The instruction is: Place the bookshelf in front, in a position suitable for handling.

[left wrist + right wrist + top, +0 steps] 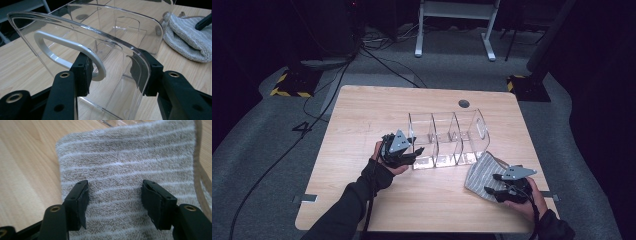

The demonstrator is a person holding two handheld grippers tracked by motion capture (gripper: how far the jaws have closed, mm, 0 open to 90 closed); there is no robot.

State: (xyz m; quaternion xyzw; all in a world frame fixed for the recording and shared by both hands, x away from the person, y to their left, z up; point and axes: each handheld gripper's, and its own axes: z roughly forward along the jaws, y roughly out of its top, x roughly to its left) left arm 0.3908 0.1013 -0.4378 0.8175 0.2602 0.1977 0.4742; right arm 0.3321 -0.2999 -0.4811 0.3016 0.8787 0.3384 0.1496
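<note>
A clear plastic organizer [447, 137] with three compartments stands mid-table. My left gripper [414, 152] is at its left end. In the left gripper view, my left gripper [116, 72] has its pads pressed on both sides of the organizer's [112, 42] curved end wall, by the white loop handle [67, 47], so it is shut on it. A grey striped towel [479, 172] lies folded at the organizer's near right corner. My right gripper [489, 185] sits on the towel's near edge. In the right gripper view, my right gripper [116, 200] stands open, with flat towel [125, 165] under the gap.
The wooden table [362, 115] has a round cable hole [464, 103] at its back edge. The towel [185, 37] lies close beside the organizer. Cables and stand feet cover the floor beyond the table.
</note>
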